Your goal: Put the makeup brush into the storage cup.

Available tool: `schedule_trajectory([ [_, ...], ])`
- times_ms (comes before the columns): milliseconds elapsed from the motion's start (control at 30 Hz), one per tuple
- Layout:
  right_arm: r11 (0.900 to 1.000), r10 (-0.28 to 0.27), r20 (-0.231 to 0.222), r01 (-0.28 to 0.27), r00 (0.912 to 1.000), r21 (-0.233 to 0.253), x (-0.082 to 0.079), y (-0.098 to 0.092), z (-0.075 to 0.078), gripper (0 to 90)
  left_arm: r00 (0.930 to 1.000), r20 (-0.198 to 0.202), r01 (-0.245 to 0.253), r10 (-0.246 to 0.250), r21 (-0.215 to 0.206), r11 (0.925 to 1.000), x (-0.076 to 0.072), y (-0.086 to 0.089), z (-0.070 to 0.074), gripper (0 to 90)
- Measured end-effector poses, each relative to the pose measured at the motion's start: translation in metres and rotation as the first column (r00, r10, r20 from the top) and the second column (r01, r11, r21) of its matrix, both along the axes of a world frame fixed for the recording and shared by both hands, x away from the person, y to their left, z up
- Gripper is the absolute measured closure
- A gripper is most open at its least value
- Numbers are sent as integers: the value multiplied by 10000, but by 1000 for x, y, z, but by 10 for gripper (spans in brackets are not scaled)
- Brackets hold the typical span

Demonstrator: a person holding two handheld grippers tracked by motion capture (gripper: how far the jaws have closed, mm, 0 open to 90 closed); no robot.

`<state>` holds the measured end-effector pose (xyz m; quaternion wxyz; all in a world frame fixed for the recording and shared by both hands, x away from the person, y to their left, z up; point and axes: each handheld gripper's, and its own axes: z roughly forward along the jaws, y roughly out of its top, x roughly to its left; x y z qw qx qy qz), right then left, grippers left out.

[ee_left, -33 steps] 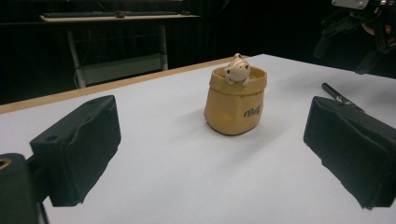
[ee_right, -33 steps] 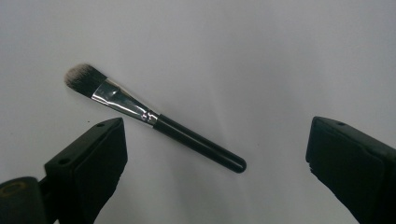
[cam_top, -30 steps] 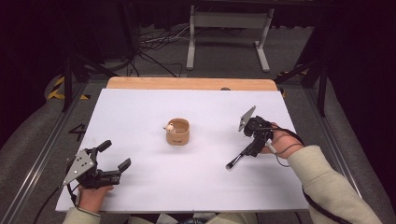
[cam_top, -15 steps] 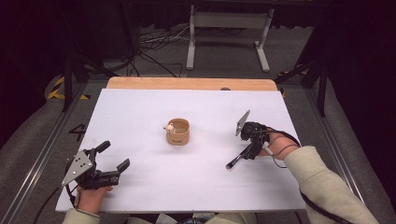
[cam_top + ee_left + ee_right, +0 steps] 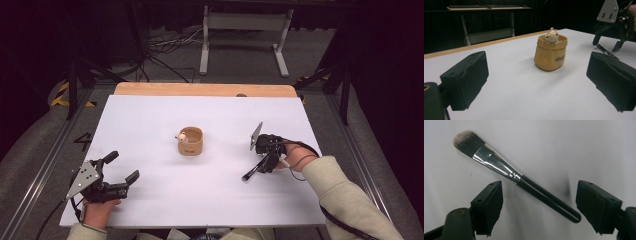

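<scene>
The right tool point(image 5: 537, 207) is held wide, its jaws spread to either side of the black handle of a makeup brush point(image 5: 516, 176) without touching it. The brush is seen lying flat on the white counter point(image 5: 574, 145), bristles pointing away from the tool. In the high view the right tool point(image 5: 265, 156) is placed just above the brush point(image 5: 252, 171), to the right of a small tan pouch point(image 5: 191, 141) standing upright near the counter's middle.

The work is judged to be at its beginning: the brush has not yet been gripped or lifted, and a grasp on the handle, then most likely a carry to the pouch, is left to be done.

The left tool point(image 5: 119, 172) is rested near the front left corner, also wide and holding nothing. The left gripper view reveals a small pale figure point(image 5: 551, 36) peeking over the pouch's rim and lettering on its side, which cannot be made out from above; the silver ferrule and grey-tipped bristles are made plain by the right gripper view.
</scene>
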<state>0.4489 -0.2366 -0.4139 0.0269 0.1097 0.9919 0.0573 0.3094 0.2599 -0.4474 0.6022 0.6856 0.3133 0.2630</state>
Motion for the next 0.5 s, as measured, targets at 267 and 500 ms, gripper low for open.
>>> schedule_trajectory([
  [267, 9996, 50, -217, -56, 9998, -291, 0, 1, -6, 348, 10000, -24, 40, -40, -61, 10000, 0, 0, 0, 46],
  [500, 9980, 208, -357, -229, 9991, -585, 0, 3, -3, 569, 9998, 4, -189, 189, -113, 9998, 0, 1, 0, 38],
])
